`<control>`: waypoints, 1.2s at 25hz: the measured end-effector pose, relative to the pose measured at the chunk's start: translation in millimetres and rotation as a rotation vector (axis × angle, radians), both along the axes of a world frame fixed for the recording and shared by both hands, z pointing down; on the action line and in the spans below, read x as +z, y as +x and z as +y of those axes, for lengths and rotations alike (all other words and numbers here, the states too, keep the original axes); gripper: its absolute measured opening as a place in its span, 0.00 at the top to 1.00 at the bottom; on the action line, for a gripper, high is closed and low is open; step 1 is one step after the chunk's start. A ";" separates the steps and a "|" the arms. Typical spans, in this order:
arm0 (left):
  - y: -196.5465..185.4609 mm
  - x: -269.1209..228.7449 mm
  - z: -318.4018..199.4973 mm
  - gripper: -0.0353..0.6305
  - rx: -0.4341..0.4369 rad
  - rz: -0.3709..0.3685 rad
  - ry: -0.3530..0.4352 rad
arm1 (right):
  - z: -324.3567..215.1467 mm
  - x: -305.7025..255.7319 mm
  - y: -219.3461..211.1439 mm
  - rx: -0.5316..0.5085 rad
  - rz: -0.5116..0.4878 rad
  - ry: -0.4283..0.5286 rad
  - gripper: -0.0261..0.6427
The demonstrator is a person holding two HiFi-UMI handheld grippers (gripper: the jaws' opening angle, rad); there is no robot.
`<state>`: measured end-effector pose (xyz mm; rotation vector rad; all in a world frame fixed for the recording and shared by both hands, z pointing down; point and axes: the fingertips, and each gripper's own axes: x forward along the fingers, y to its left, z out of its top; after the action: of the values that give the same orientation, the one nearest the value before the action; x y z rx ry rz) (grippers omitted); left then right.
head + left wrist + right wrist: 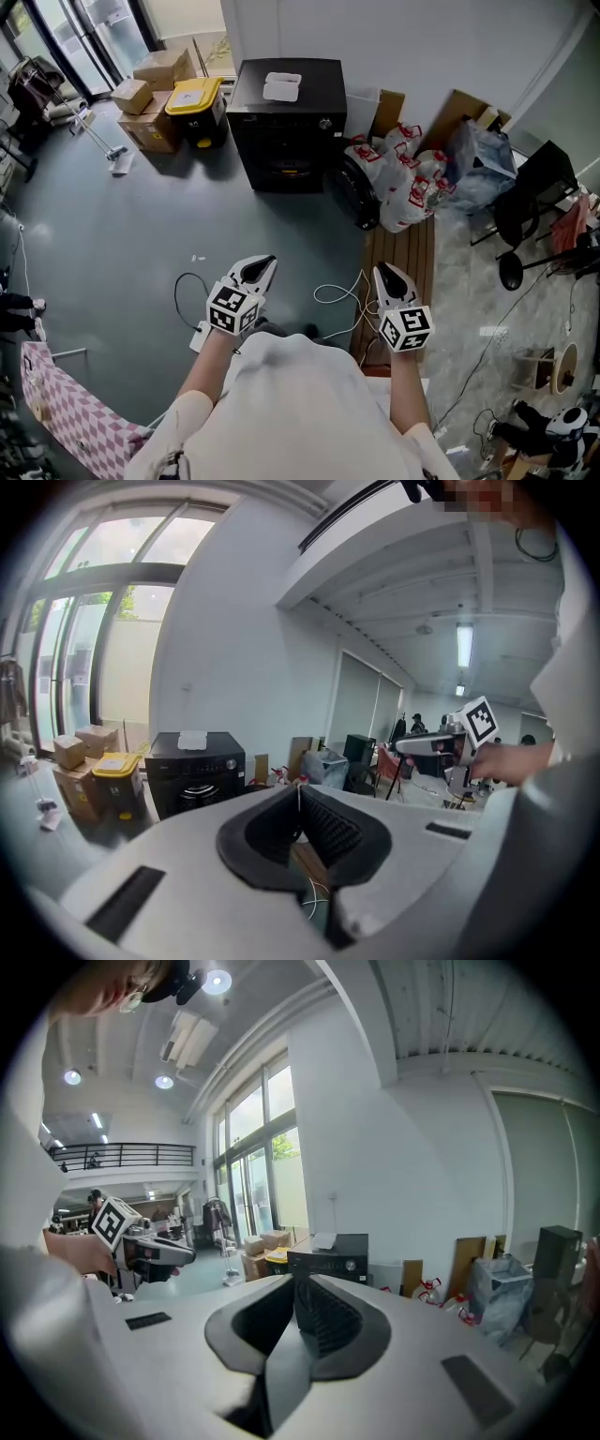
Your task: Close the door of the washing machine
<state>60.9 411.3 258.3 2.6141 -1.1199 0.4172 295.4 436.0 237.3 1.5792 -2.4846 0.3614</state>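
The black washing machine (286,122) stands against the far wall with a white tray (281,86) on its top. Its round door (352,193) hangs swung open at the machine's right side, and the drum opening (281,167) is uncovered. Both grippers are held out in front of the person, well short of the machine. My left gripper (265,263) is shut and holds nothing. My right gripper (385,272) is shut and empty too. The machine shows far ahead in the left gripper view (195,766) and in the right gripper view (328,1262).
Cardboard boxes (155,94) and a yellow-lidded bin (197,101) stand left of the machine. Red-and-white bags (405,178) lie to its right, on a wooden pallet (401,267). White cables (337,295) trail on the floor near the person's feet. A black chair (525,202) stands at the right.
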 end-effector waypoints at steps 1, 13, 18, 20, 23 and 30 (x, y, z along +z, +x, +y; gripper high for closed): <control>3.1 0.6 1.1 0.93 0.000 0.001 -0.002 | 0.1 1.8 2.1 -0.003 -0.001 -0.004 0.89; 4.1 11.3 -12.3 0.93 -0.002 -0.009 -0.020 | -14.8 19.2 5.8 0.006 -0.001 -0.047 0.77; -7.3 16.6 -38.6 0.93 0.014 -0.003 -0.029 | -36.8 25.1 -2.9 0.027 0.015 -0.060 0.77; -11.1 19.3 -53.8 0.93 0.028 -0.002 -0.034 | -48.6 27.5 -6.7 0.041 0.019 -0.068 0.77; -17.4 21.4 -82.1 0.93 0.051 -0.002 -0.038 | -69.0 31.1 -14.8 0.059 0.024 -0.081 0.76; -35.8 31.5 -159.0 0.93 0.136 -0.012 -0.054 | -129.4 37.0 -42.4 0.111 0.034 -0.103 0.75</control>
<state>25.1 252.3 289.8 2.6528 -0.9242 0.4852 253.0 306.6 274.3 1.6710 -2.3196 0.4670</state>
